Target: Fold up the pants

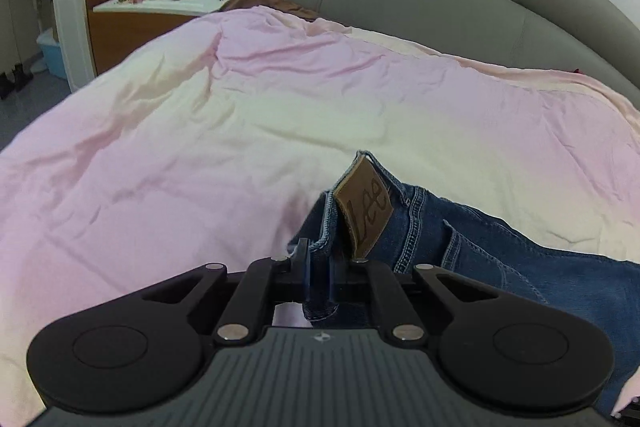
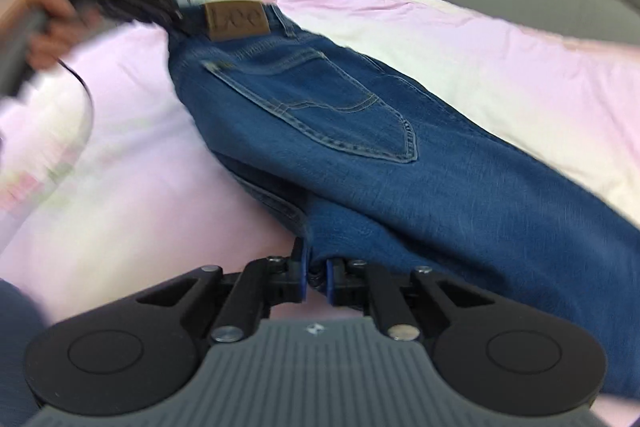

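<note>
The jeans (image 2: 340,147) lie on the bed (image 1: 200,127), already doubled leg over leg. The left gripper (image 1: 318,269) pinches the waistband; the right gripper (image 2: 316,273) clamps denim near the crotch. Next, probably, both lift and carry the waist toward the hems.

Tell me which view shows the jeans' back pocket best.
The right wrist view: the whole back pocket of the jeans faces the camera, stitching clear despite slight blur. The left wrist view shows only the waistband, the leather patch and a sliver of pocket edge.
</note>
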{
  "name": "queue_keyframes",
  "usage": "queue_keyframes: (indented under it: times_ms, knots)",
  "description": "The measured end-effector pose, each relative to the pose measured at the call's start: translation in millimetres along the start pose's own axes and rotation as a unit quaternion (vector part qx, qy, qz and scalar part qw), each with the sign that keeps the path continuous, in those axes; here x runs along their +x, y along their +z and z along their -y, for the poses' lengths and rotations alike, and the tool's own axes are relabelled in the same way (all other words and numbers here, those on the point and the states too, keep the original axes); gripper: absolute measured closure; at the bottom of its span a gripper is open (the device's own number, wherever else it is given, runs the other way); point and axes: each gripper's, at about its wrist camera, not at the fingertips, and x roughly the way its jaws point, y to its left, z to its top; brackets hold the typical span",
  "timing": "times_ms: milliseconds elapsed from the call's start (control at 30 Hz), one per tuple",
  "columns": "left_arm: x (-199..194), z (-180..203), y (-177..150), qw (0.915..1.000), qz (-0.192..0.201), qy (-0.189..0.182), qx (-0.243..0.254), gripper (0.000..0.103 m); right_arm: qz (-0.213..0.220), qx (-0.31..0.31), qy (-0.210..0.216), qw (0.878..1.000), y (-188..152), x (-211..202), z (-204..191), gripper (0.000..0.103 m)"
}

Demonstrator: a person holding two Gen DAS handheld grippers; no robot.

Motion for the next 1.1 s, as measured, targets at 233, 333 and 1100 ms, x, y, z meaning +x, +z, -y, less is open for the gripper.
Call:
queue_keyframes:
  times_ms: [233, 333, 1100]
  knots:
    - [66.2, 1.6, -40.8, 0.9945, -0.063, 0.061, 0.058, 0.094, -0.102, 0.122, 0.050, 0.986, -45.7, 45.5, 19.2, 0.098]
    - [83.8, 2.7, -48.7, 0.9926, -0.076, 0.071, 0.062, 0.093, -0.098, 0.108, 0.035, 0.989, -55.2, 48.2, 12.8, 0.098]
    - [-40.2, 95.8, -131.0, 0.9713, -0.150, -0.151, -0.107, 0.036, -0.018, 0.296, -0.169, 0.940, -158.2, -174.3, 155.7, 0.068]
